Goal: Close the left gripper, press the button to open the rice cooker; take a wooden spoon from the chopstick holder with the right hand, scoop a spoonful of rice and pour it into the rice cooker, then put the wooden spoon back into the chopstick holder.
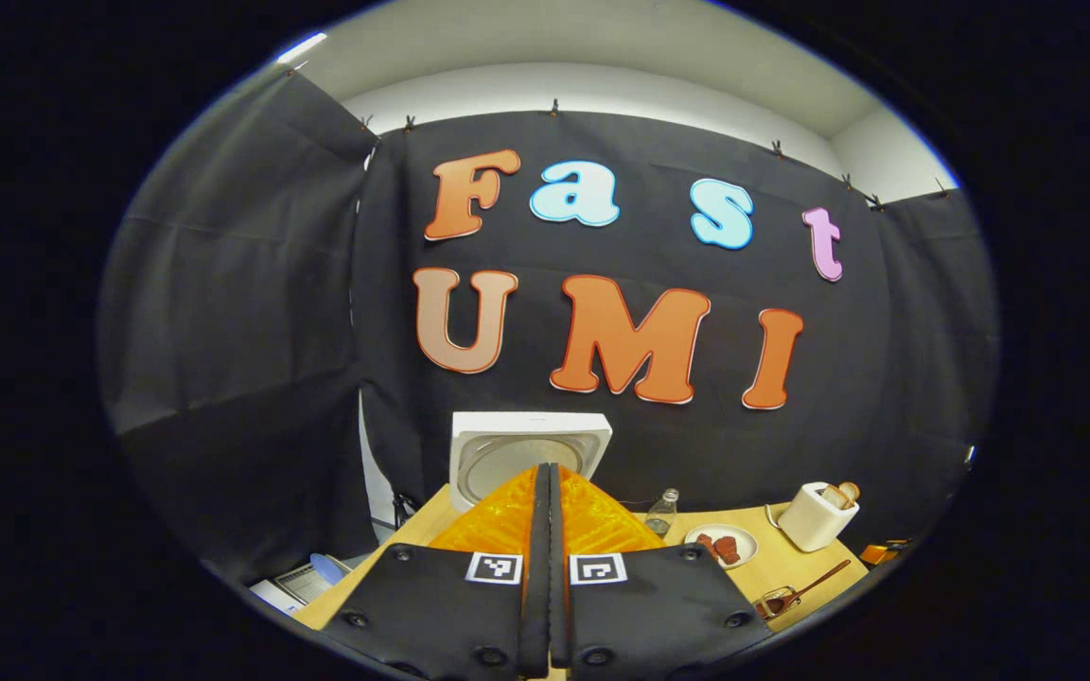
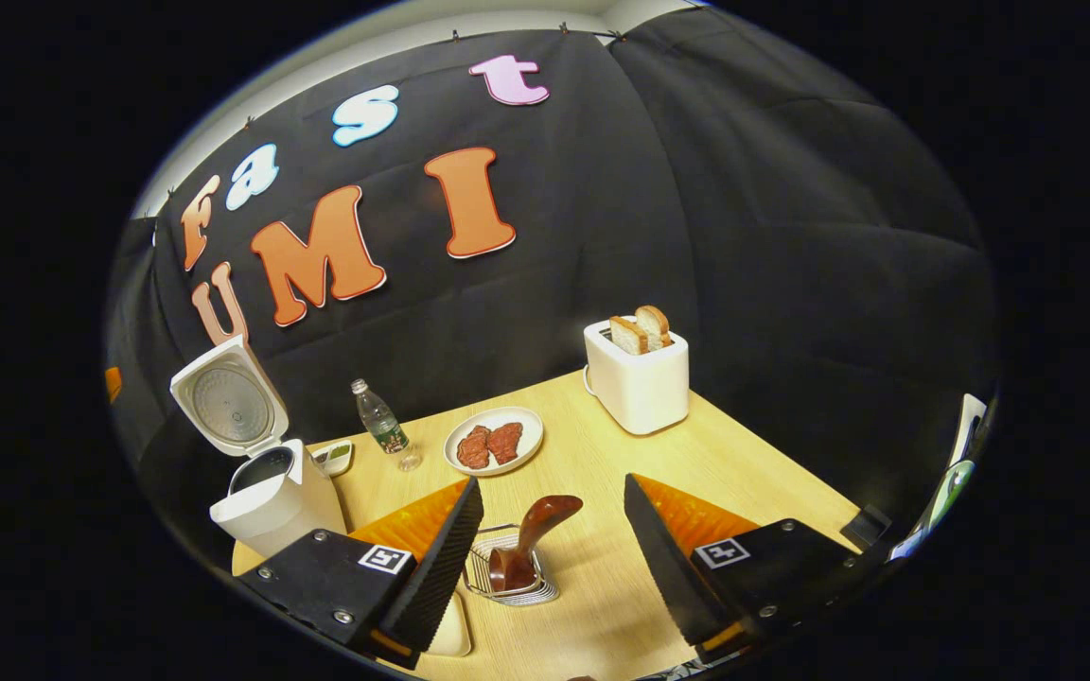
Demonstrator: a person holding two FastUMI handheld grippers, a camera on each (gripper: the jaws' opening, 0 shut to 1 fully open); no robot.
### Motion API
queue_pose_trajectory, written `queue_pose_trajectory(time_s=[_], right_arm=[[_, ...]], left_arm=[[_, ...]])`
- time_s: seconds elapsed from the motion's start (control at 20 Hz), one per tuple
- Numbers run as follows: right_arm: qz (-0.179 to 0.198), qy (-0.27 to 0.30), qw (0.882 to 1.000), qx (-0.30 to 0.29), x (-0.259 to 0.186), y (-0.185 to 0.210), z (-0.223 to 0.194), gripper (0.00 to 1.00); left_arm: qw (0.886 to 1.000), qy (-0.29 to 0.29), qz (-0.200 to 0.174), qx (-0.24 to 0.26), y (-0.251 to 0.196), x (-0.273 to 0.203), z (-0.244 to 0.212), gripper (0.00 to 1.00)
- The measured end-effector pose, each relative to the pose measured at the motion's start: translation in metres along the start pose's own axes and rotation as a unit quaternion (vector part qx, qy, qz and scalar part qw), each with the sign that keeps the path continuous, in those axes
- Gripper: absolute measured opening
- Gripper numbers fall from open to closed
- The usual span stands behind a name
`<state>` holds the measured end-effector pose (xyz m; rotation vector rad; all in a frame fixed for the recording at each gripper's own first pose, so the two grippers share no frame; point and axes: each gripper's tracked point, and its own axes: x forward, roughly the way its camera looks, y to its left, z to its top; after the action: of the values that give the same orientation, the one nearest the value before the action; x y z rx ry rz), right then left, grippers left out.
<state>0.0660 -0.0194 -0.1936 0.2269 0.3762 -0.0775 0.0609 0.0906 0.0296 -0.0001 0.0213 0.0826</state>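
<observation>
Right gripper fingers spread wide, nothing pinched; between them sits wire chopstick holder w/ wooden spoon in it, near table's front edge. Rice cooker at left edge, lid up. Steak plate, water bottle mid-table; toaster w/ bread at back edge. My left gripper: fingers pressed together, empty, in front of the raised lid.
</observation>
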Motion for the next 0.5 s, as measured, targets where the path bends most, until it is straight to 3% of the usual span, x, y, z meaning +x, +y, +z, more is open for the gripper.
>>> queue_pose_trajectory(time_s=[0.2, 0.3, 0.35, 0.4, 0.5], right_arm=[[0.003, 0.016, 1.0, 0.001, 0.016, -0.003, -0.014, 0.95], [0.008, 0.027, 1.0, 0.002, 0.024, -0.002, -0.023, 0.95], [0.01, 0.033, 0.999, 0.005, 0.028, 0.0, -0.029, 0.95], [0.013, 0.041, 0.999, 0.01, 0.033, 0.001, -0.035, 0.95], [0.015, 0.054, 0.998, 0.023, 0.042, 0.0, -0.046, 0.95]], left_arm=[[1.0, -0.006, 0.028, 0.002, 0.022, -0.017, 0.008, 0.05], [0.999, -0.011, 0.036, -0.004, 0.031, -0.025, 0.012, 0.14], [0.999, -0.014, 0.045, -0.002, 0.039, -0.031, 0.014, 0.13], [0.999, -0.014, 0.044, -0.002, 0.038, -0.031, 0.013, 0.21], [0.999, -0.009, 0.049, -0.001, 0.043, -0.039, 0.014, 0.6]])
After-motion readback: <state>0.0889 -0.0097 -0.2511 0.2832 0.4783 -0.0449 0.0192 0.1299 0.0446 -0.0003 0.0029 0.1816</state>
